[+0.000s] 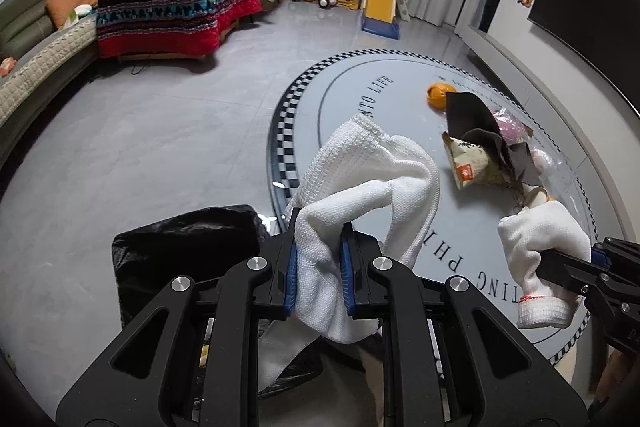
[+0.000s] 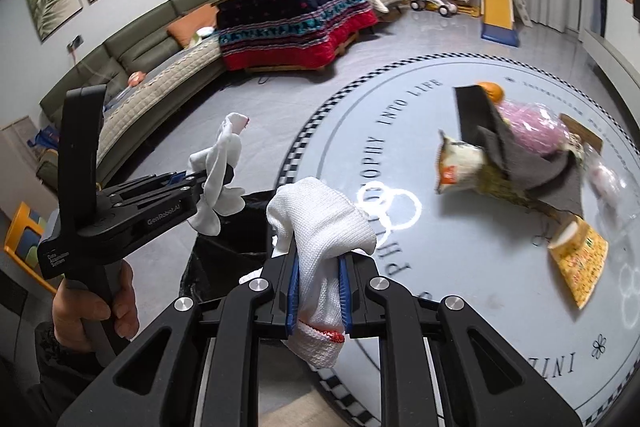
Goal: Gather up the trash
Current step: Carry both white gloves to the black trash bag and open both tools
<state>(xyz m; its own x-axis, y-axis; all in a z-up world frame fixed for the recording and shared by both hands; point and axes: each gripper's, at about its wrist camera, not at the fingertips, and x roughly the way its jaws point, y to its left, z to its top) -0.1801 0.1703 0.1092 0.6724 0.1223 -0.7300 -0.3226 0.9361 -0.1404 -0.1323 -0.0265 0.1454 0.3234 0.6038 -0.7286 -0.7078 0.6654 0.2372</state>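
Nearest the lens, the left tongs [image 1: 318, 269] are seen closed on a white knitted glove [image 1: 360, 187], which is draped forward over the fingers; the right tongs [image 2: 318, 285] are likewise closed on a second white glove [image 2: 320, 227] with a red-stitched cuff; a black trash bag [image 1: 188, 243] lies open below and between the two, at the edge of the round worktop [image 1: 400, 99]; remaining trash is noted on the worktop, well apart from both tongs: a snack packet [image 2: 460, 163], dark grey paper [image 2: 480, 115], a pink wrapper [image 2: 532, 131], a yellow packet [image 2: 580, 263] and an orange peel [image 1: 440, 94]. Risks are judged as follows: a loose glove end could catch on a finger at release and hang outside the bag; the bag mouth appears slack and could fold shut; a release too near the rim could drop a glove to the floor. Legible writing: "GenRobot.AI" on the left tool body; "PHILOSOPHY INTO LIFE" around the worktop print; further lettering is only partly visible; packet labels cannot be read.
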